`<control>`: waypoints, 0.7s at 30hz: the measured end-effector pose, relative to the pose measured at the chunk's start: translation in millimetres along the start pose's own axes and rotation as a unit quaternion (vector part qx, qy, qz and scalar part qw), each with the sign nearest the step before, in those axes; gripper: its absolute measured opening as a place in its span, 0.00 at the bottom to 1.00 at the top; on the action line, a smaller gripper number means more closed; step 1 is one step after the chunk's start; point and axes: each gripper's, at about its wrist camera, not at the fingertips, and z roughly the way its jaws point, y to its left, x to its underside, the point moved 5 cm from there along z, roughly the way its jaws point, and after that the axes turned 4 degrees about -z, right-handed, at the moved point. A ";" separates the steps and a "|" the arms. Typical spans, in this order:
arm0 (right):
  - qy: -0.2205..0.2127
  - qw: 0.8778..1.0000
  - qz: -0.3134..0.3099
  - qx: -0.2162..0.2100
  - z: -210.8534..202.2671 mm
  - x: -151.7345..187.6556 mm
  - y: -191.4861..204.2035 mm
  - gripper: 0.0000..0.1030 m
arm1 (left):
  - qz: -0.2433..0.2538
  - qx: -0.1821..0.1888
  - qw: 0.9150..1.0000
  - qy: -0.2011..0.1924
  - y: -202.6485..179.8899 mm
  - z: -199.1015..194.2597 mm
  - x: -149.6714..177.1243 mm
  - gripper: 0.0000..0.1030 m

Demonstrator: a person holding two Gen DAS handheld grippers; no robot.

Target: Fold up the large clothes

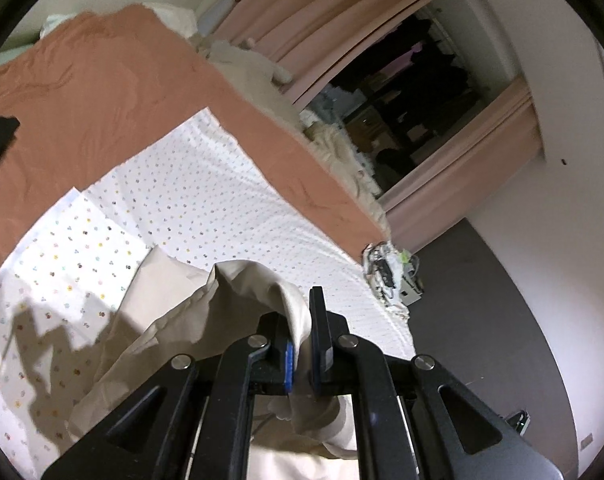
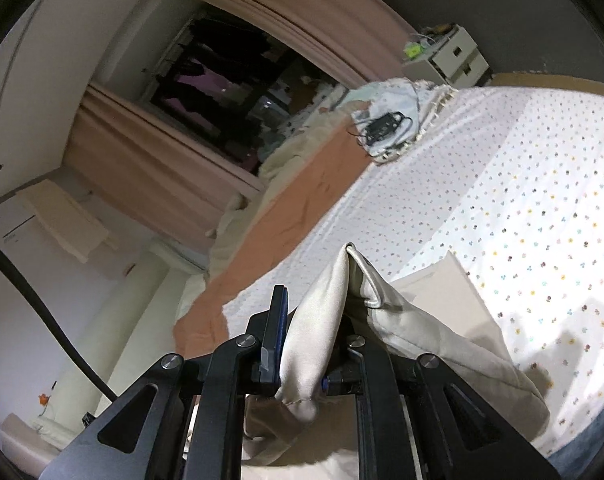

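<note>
Over the dotted white bed sheet (image 1: 206, 184), one cream satin garment (image 1: 174, 340) (bunched) is clamped by both: left hand-held gripper (image 1: 300, 332), right hand-held gripper (image 2: 313, 332).

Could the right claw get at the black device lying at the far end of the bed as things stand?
Probably not yet. The right claw is shut on the beige garment, so it has no free grip. The polka-dot sheet between it and the black device looks bare, though.
</note>
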 end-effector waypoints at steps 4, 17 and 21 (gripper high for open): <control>0.013 1.000 0.004 0.021 21.7 7.4 -1.9 0.10 | -0.005 -0.026 1.000 0.014 18.5 36.1 1.4 0.08; 0.054 0.993 0.032 0.098 82.0 29.2 -16.1 0.11 | -0.068 -0.102 0.990 0.066 90.2 128.2 19.0 0.09; 0.075 0.991 0.036 0.101 94.7 38.7 -8.7 0.70 | -0.103 -0.077 0.986 0.102 100.2 148.0 31.0 0.66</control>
